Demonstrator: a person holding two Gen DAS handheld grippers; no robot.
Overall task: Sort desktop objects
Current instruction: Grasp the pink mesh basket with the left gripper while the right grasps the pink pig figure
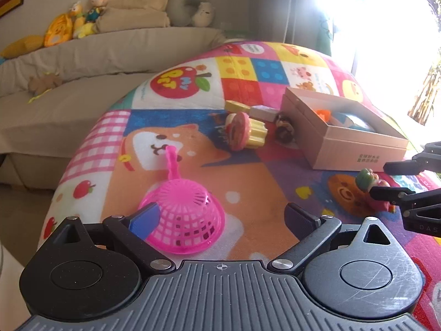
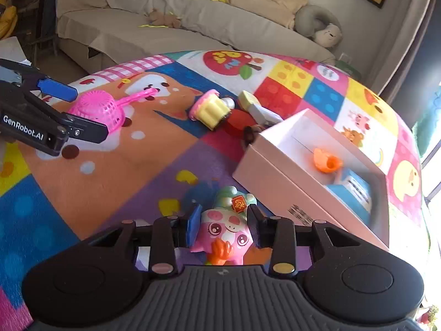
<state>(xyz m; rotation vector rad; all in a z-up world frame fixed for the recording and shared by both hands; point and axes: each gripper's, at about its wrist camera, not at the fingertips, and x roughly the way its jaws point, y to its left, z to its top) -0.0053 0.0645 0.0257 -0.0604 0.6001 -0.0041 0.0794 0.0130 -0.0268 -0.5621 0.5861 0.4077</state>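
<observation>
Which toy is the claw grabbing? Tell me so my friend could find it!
Find the open pink box on the colourful play mat. Just in front of its near side lies a small pink figurine with big eyes, a green hat and orange hands. It is the only toy pinched between the right claw pads.

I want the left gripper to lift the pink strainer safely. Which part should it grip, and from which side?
Probably the pink strainer is best taken by its handle, from above, with the jaws across it. The handle is thin and lies flat, pointing away, while the mesh bowl sits upside down, wide and rounded.
</observation>
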